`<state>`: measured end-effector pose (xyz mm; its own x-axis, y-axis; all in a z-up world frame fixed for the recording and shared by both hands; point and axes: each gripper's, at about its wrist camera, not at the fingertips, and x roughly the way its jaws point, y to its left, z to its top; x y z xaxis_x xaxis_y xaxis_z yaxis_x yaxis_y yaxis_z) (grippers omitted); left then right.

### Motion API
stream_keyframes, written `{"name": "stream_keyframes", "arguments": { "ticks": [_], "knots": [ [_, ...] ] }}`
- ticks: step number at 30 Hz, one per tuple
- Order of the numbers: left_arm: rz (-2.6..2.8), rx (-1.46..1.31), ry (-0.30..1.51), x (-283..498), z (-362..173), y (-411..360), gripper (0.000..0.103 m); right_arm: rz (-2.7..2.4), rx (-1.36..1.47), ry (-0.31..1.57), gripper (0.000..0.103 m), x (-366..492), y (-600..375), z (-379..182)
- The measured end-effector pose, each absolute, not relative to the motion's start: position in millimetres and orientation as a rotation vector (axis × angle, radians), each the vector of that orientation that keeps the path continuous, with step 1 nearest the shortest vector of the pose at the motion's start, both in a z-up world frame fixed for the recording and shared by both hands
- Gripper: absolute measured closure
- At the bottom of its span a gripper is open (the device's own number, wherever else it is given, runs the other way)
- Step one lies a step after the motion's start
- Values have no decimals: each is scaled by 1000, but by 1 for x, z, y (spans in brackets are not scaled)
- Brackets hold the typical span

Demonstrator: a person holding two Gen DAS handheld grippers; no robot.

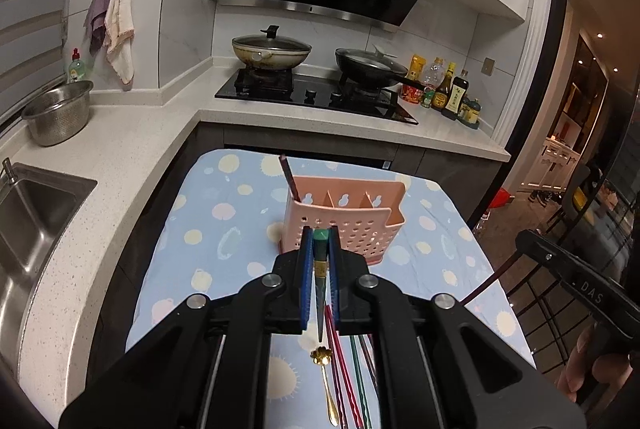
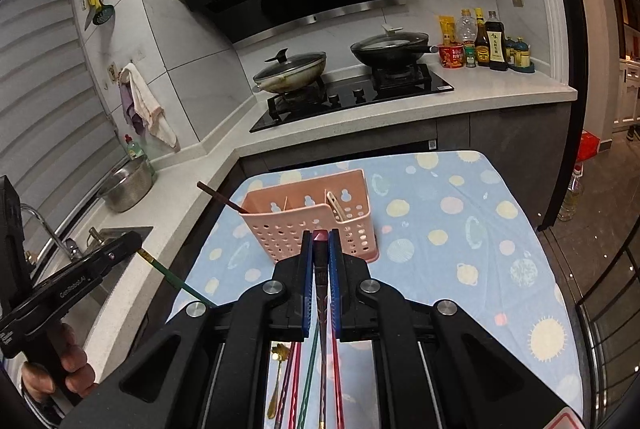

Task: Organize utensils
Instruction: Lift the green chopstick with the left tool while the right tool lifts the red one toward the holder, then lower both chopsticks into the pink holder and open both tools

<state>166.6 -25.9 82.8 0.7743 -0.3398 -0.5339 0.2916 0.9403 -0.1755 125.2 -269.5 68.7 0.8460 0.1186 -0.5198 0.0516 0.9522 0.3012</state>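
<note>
1. On the far left of the scene are the sink (image 1: 36,213) and a steel colander (image 1: 58,111) on the counter. They have no part in the task.
2. The left gripper (image 1: 320,235) is clenched on a green chopstick (image 1: 320,289). Its thick end sits between the blue pads and its thin tip points back toward the camera.
3. In front of both grippers stands the pink holder (image 1: 340,225) on the spotted cloth (image 1: 224,229). One dark chopstick (image 1: 289,177) already leans in its left compartment, and a pale utensil (image 2: 335,209) is in the right one.
4. The right gripper (image 2: 320,237) is closed on a dark red chopstick (image 2: 321,293), held in the same way, just before the holder.
5. On the cloth below the grippers lie more chopsticks (image 2: 298,381) and a gold spoon (image 2: 276,381), not yet sorted.
6. Risks, as a judgement:
   - Each stick is held only near one end, so it may swing or slip when it is tilted upright.
   - The holder looks light, so a stick that hits its rim or a divider may push or tip it.
   - The two grippers are close, so they may collide above the holder.
   - The leaning chopstick may block the left compartment.
</note>
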Motion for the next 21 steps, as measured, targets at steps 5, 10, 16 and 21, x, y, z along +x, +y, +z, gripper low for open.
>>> {"name": "stream_keyframes", "arguments": {
  "ticks": [5,10,16,21],
  "knots": [
    [-358,-82,538,177,110,-33,96,67,342,521,96,140,-275,91],
    [-385,-90,474,187,145,-40,96,90,362,465,96,159,-280,119],
    [-399,-103,387,202,183,-45,96,91,373,406,96,189,-284,145],
    [-391,-123,341,220,202,-45,96,90,377,369,96,211,-285,158]
  ]
}}
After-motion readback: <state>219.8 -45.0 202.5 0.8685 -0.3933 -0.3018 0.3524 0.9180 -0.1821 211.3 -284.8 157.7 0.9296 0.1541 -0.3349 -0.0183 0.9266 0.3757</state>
